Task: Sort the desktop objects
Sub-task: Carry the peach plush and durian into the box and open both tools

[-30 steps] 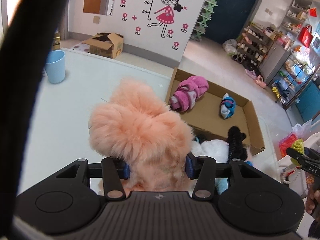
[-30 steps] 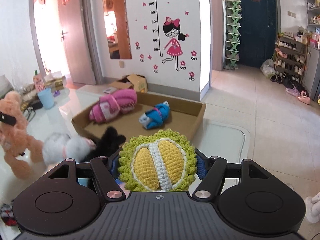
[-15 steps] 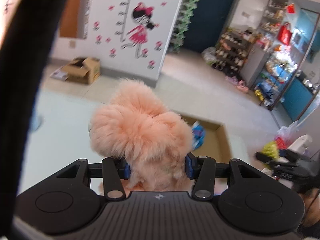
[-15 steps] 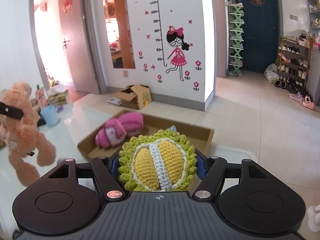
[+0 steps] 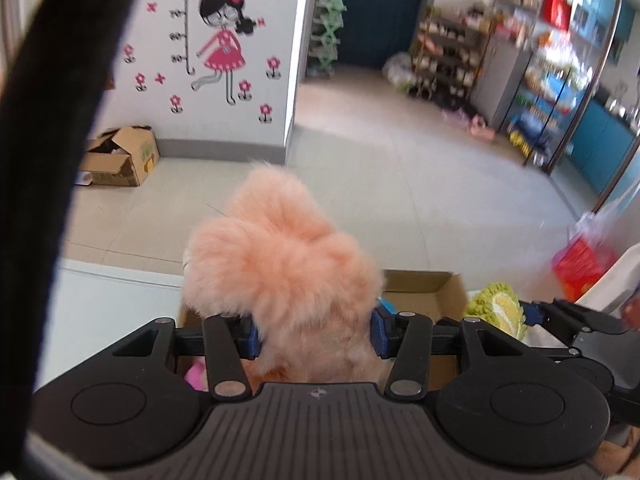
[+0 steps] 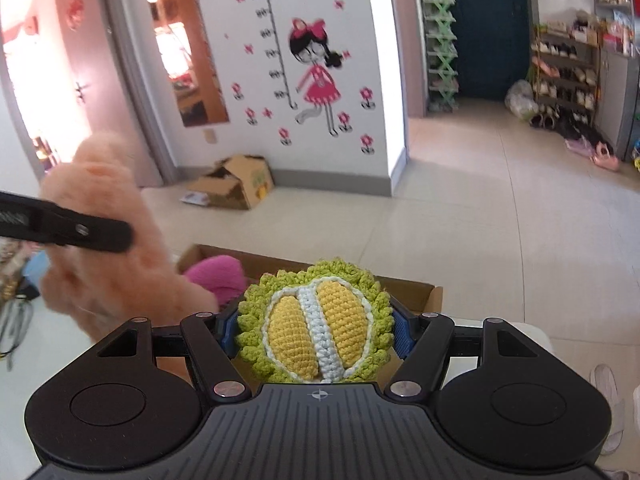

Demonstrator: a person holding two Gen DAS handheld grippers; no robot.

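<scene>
My left gripper is shut on a fluffy peach plush toy, which hangs over the near edge of an open cardboard box. The same plush toy fills the left of the right wrist view, with one left finger clamped across it. My right gripper is shut on a crocheted durian, green with yellow segments, held above the box's near side. That durian also shows at the right of the left wrist view. A pink plush lies inside the box.
The box sits on a white table whose far edge meets a tiled floor. A small brown carton stands on the floor by the wall with the girl sticker. Shoe racks line the far right. A red bag sits right.
Both grippers have swept toward the box with their toys still clamped. The black and white plushes and the blue cup have dropped out of view; the two grippers now sit side by side.
</scene>
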